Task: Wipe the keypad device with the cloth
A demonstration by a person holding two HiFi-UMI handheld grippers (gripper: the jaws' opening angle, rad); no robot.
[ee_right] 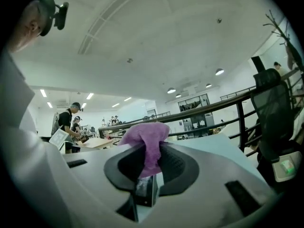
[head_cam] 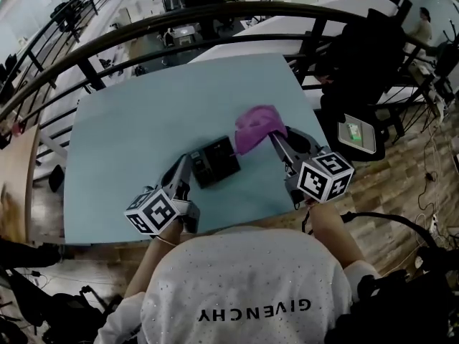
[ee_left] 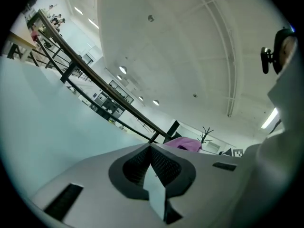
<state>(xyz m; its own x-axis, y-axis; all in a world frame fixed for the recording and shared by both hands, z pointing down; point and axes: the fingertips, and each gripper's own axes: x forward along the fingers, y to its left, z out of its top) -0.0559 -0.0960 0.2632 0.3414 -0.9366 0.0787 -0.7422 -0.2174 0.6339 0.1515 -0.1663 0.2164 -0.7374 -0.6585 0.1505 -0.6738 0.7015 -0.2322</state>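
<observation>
The keypad device point(head_cam: 215, 162) lies dark on my pale blue counter point(head_cam: 136, 120), towards its near edge. My left tongs point(head_cam: 188, 160) sit just beside its left side, pressed together with nothing between them. My right tongs point(head_cam: 276, 137) pinch the purple cloth point(head_cam: 254, 126), bunched just beyond the device's right corner.

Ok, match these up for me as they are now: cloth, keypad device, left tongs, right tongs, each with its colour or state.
1 cloth
2 keypad device
3 left tongs
4 right tongs

A shut, nothing between them
B black, on the table
C purple, pinched at one end
D shut on the cloth

Pairs: 1-C, 2-B, 3-A, 4-D
</observation>
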